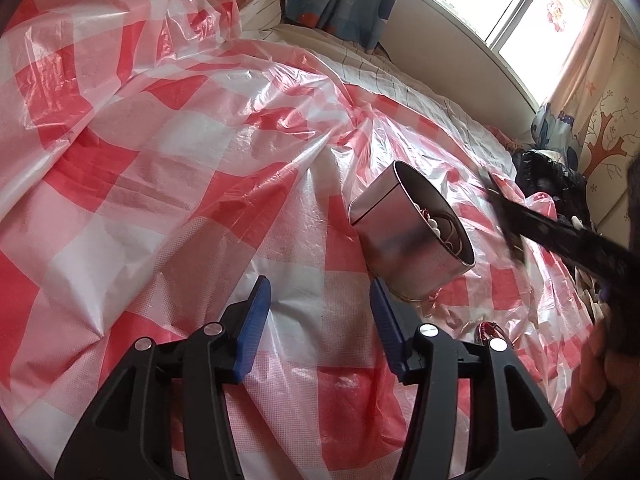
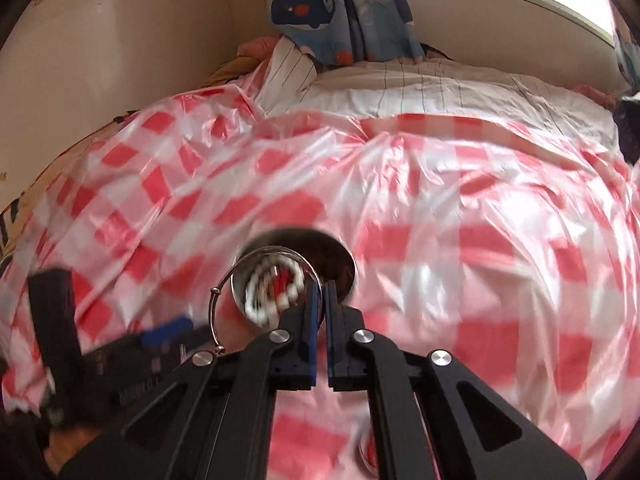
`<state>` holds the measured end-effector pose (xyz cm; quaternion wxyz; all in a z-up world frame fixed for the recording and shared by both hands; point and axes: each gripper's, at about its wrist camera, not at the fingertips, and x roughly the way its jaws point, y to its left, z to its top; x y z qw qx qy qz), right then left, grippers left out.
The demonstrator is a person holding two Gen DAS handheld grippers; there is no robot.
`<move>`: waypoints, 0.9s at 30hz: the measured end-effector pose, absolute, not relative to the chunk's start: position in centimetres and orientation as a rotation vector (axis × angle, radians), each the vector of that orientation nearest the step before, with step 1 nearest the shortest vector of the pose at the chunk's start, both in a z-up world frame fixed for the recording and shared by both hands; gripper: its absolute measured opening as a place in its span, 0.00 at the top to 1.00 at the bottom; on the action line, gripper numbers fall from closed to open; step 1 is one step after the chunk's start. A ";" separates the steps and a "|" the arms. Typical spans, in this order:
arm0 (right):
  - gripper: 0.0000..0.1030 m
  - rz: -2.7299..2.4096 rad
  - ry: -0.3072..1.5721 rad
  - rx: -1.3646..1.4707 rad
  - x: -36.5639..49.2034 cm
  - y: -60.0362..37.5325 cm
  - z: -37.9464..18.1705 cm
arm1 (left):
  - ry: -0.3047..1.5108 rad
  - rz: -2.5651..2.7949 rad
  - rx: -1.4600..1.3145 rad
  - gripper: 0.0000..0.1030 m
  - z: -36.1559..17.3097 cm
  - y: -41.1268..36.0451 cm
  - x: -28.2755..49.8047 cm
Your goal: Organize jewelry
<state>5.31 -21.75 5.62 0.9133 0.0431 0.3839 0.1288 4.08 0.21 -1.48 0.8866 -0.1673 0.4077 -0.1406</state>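
Note:
A round metal tin [image 1: 404, 236] stands on the red-and-white checked plastic sheet [image 1: 200, 160]. It holds white beads and red pieces. My left gripper [image 1: 320, 312] is open and empty, just left of the tin. My right gripper [image 2: 320, 300] is shut on a thin silver bangle [image 2: 224, 300], held right above the tin's open mouth [image 2: 280, 276]. The right gripper shows in the left wrist view as a blurred black bar [image 1: 560, 236] at the tin's right. A red jewelry piece [image 1: 490, 330] lies on the sheet near my left gripper's right finger.
The sheet covers a bed with a striped white cover [image 2: 440, 88]. A whale-print curtain [image 2: 340, 8] and a window [image 1: 500, 0] are behind it. A black bundle [image 1: 548, 176] lies at the bed's right side. A wall [image 2: 120, 60] is at the left.

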 end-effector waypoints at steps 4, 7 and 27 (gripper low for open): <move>0.95 0.234 0.872 -0.007 8.8 -18.9 4.2 | 0.839 -0.286 -0.338 0.50 -1.1 0.1 3.8; 0.82 0.202 0.838 0.034 7.6 -19.7 4.5 | 0.805 -0.269 -0.299 0.46 -0.3 -0.1 2.4; 0.92 0.247 0.948 0.147 -2.2 -25.4 0.0 | 0.764 -0.282 -0.260 0.36 0.2 -0.2 -3.1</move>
